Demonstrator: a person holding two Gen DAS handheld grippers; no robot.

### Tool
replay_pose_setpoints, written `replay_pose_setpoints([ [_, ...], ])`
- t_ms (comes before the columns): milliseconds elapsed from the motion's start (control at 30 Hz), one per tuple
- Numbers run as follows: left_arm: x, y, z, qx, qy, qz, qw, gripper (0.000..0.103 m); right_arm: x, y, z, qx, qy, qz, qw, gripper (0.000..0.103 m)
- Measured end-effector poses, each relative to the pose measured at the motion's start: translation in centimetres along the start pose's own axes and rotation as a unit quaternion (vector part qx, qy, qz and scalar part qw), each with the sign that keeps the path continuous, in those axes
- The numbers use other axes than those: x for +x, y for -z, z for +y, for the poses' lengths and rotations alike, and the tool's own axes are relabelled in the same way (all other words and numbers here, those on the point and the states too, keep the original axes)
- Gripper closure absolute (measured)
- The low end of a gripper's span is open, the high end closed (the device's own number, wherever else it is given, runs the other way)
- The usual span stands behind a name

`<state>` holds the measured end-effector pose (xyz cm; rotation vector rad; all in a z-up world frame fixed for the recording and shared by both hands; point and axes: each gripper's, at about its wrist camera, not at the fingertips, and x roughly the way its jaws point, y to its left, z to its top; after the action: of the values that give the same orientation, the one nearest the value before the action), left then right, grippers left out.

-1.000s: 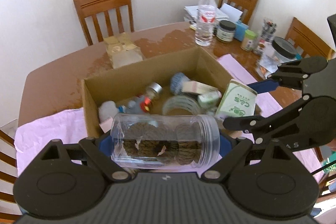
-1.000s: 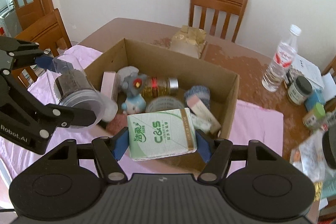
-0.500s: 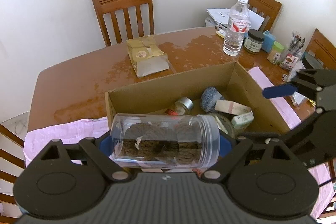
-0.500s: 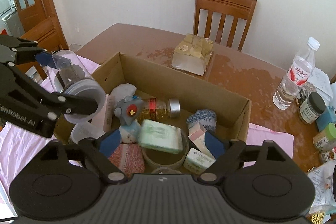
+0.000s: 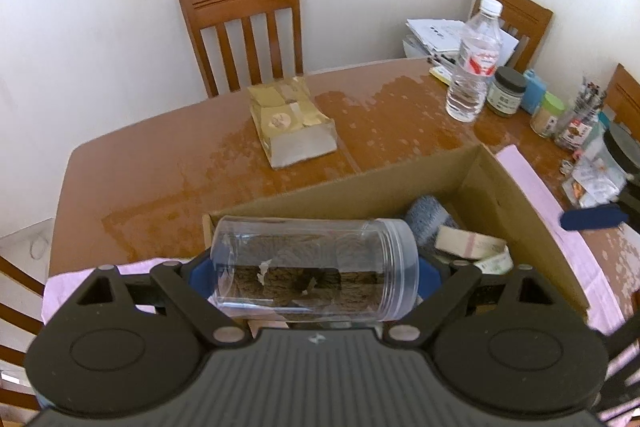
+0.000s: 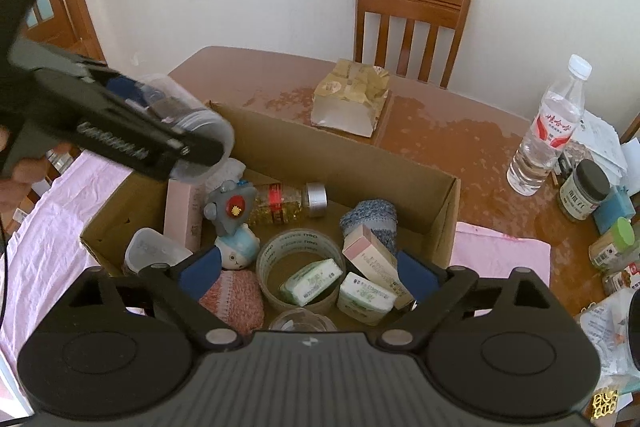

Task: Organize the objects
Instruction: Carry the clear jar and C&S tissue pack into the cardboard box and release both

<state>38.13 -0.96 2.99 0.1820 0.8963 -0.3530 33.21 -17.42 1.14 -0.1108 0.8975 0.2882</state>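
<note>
A: Left gripper (image 5: pixel 316 269)?
B: Clamped on a clear plastic jar (image 5: pixel 316 269) lying sideways between the blue pads, lid end to the right, dark brown lumps inside. It hangs over the near-left corner of the cardboard box (image 5: pixel 516 195). The right wrist view shows the same jar (image 6: pixel 192 131) at the box's left wall, with a hand (image 6: pixel 20 167) on the handle.

A: Right gripper (image 6: pixel 308 273)?
B: Jaws spread wide and have just been opening; nothing pinched. It hangs over the near part of the box (image 6: pixel 344 163). Below the gap lies a green-and-white tissue pack (image 6: pixel 312 281), inside a roll of clear tape (image 6: pixel 300 269).

A: Other box contents?
B: Second tissue pack (image 6: pixel 364 297) just right of the tape, a pink-and-white carton (image 6: pixel 372 259) leaning over it, a blue-grey knit piece (image 6: pixel 370 217) behind. A bottle with a silver cap (image 6: pixel 288 201) lies on its side far centre, a small grey-and-blue figurine (image 6: pixel 234 223) left of the tape, a tall pink box (image 6: pixel 184 211) on the left, a pink knit cloth (image 6: pixel 236 297) near.

A: Outside the box?
B: Wooden table (image 5: pixel 168 155), pink cloth (image 6: pixel 56 211) under the box, a crumpled gold bag (image 5: pixel 290 121) on the far side, a water bottle (image 5: pixel 474 59) and a dark-lidded jar (image 5: pixel 507 97) far right.
</note>
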Motion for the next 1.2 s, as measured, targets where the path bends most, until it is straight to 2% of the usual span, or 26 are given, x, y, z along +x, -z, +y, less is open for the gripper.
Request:
replay_pose_setpoints([
  [200,0.6,-0.5,0.6,-0.026,-0.005,0.003,0.9996,0.006,-0.4,-0.1,0.2,0.002,0.003,-0.006,1.0,0.004],
  [333,0.3,-0.3,0.6,-0.026,-0.012,-0.004,0.9996,0.004,-0.3,-0.2,0.5,-0.003,0.008,-0.006,1.0,0.003],
  [767,-3.4,0.5,0.2,-0.028,-0.029,-0.05,0.9979,0.001,-1.9,-0.9,0.3,0.024,0.014,-0.014,1.0,0.0],
  [1033,-5.5,4.1,-1.4,-0.045,-0.039,-0.068,0.9959,0.001,-2.7,0.7,0.3,0.064,0.02,-0.002,0.998,0.0],
  [1200,-6.2,7.4,-2.6,-0.065,-0.053,-0.057,0.9948,0.001,-2.6,3.0,0.8,0.089,0.038,0.017,0.995,0.0],
])
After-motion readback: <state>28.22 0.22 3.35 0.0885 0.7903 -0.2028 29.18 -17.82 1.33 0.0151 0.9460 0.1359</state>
